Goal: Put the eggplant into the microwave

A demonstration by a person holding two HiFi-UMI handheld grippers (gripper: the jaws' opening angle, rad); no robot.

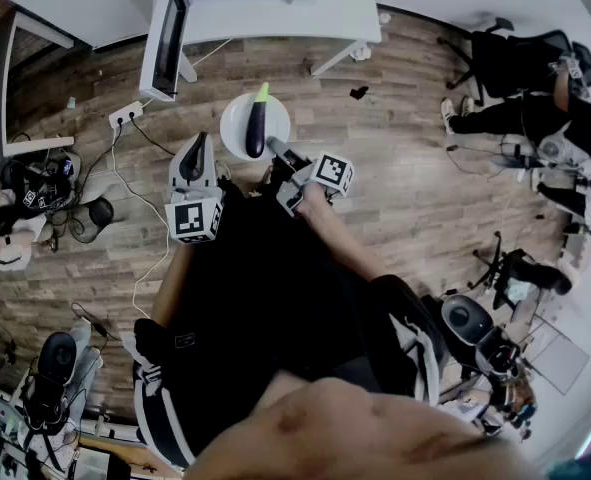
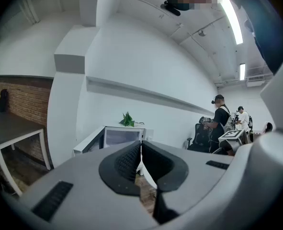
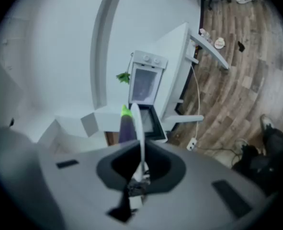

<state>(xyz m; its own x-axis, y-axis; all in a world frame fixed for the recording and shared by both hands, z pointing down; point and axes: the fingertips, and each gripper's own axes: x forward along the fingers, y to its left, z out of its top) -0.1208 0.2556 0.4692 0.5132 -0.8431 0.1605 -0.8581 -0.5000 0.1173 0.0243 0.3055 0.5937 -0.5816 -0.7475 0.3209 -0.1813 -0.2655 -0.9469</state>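
Both arms reach forward, left gripper [image 2: 141, 150] jaws together (empty), right gripper [image 3: 141, 157] jaws pinching a plate [image 1: 235, 128] rim.

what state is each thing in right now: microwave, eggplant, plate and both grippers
microwave: door swung open
eggplant: lying on the plate, not yet in the microwave
plate: held in the air by its rim, carrying the eggplant
right gripper: fingers shut on the plate's rim
left gripper: fingers shut, nothing between them
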